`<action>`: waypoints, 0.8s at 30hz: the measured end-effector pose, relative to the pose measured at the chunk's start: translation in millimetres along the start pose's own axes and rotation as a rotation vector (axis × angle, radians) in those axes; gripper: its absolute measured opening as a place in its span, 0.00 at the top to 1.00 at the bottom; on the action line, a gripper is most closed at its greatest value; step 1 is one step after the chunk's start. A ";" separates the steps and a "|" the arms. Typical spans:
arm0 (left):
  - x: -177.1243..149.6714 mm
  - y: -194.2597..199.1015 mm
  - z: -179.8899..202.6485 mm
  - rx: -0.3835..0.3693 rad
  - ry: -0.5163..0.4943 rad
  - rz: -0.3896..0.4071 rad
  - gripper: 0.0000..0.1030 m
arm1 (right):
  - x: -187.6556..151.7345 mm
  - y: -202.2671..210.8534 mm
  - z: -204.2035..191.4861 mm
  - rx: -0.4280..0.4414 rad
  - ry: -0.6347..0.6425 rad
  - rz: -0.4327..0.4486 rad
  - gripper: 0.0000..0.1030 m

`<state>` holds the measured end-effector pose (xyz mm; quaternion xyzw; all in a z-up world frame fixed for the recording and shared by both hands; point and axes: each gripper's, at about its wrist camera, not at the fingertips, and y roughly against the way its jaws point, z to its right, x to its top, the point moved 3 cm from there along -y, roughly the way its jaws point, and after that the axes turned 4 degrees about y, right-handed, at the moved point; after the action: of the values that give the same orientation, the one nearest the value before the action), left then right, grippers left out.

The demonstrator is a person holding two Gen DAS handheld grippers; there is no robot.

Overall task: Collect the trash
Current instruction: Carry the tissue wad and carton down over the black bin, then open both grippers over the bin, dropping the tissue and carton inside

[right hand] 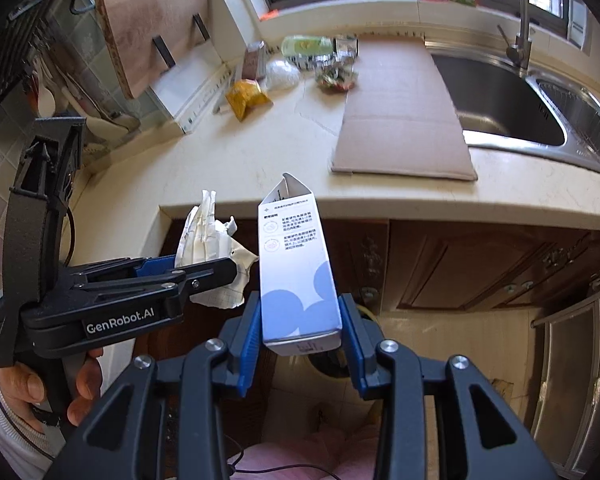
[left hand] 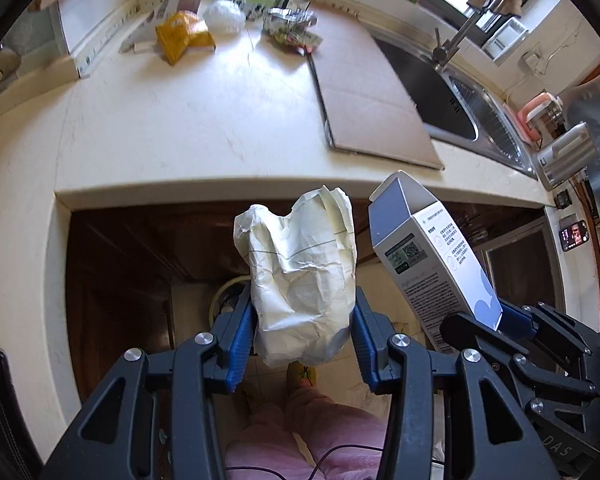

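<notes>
While the left gripper (left hand: 303, 320) clamps crumpled paper (left hand: 300, 276), the right gripper (right hand: 300, 324) just beside it grips a white-and-blue carton (right hand: 296, 276), tabletop (left hand: 180, 120) ahead.

The flat cardboard sheet (right hand: 404, 108) is lying on the surface (right hand: 228, 160), and all places here are told from it. The sink (right hand: 504, 100) is sitting just to its right, with the faucet (right hand: 522, 20) standing behind the sink. To the left of the sheet's far end, a crumpled wrapper (right hand: 336, 76) is lying, partly on the sheet. Further left, a tissue ball (right hand: 280, 72) and a pouch (right hand: 246, 98) are lying near each other. Before the sheet, past the surface's edge, the right gripper (right hand: 300, 336) is holding a box (right hand: 296, 264) between its fingers. Left of the box, the left gripper (left hand: 302, 336) is holding a paper wad (left hand: 300, 276).
</notes>
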<state>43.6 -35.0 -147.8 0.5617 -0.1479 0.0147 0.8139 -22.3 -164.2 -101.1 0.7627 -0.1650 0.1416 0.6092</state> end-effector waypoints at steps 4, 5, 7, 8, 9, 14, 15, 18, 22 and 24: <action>-15.0 -39.4 -6.5 0.032 0.025 -0.038 0.58 | -16.9 -32.0 13.2 0.023 0.009 -0.084 0.64; -19.6 -50.9 -9.9 0.037 0.039 -0.050 0.58 | -22.8 -42.5 16.7 0.027 0.012 -0.108 0.64; -30.7 -77.1 -17.6 0.044 0.076 -0.082 0.58 | -35.1 -65.2 24.7 0.036 0.012 -0.163 0.64; -37.9 -92.7 -22.9 0.048 0.096 -0.101 0.58 | -43.0 -79.9 30.1 0.040 0.008 -0.194 0.64; -44.5 -106.9 -28.4 0.049 0.113 -0.116 0.58 | -50.9 -94.7 35.7 0.043 0.003 -0.224 0.64; -69.8 -172.1 -58.1 0.062 0.175 -0.165 0.58 | -84.6 -160.5 60.4 0.032 -0.025 -0.333 0.64; -73.7 -185.2 -64.0 0.066 0.183 -0.168 0.58 | -90.3 -173.1 63.5 0.029 -0.025 -0.348 0.64; -83.4 -224.0 -81.5 0.072 0.210 -0.183 0.58 | -110.9 -217.1 71.7 0.018 -0.012 -0.396 0.64; -95.6 -268.6 -101.6 0.076 0.232 -0.205 0.57 | -135.9 -272.9 78.9 0.009 -0.002 -0.447 0.64; -99.3 -289.9 -106.3 0.081 0.226 -0.214 0.57 | -143.4 -297.5 83.9 0.009 -0.021 -0.467 0.64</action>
<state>27.7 -30.0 -471.7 0.6012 0.0059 -0.0029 0.7991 -24.7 -174.2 -441.7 0.7842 0.0101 -0.0104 0.6203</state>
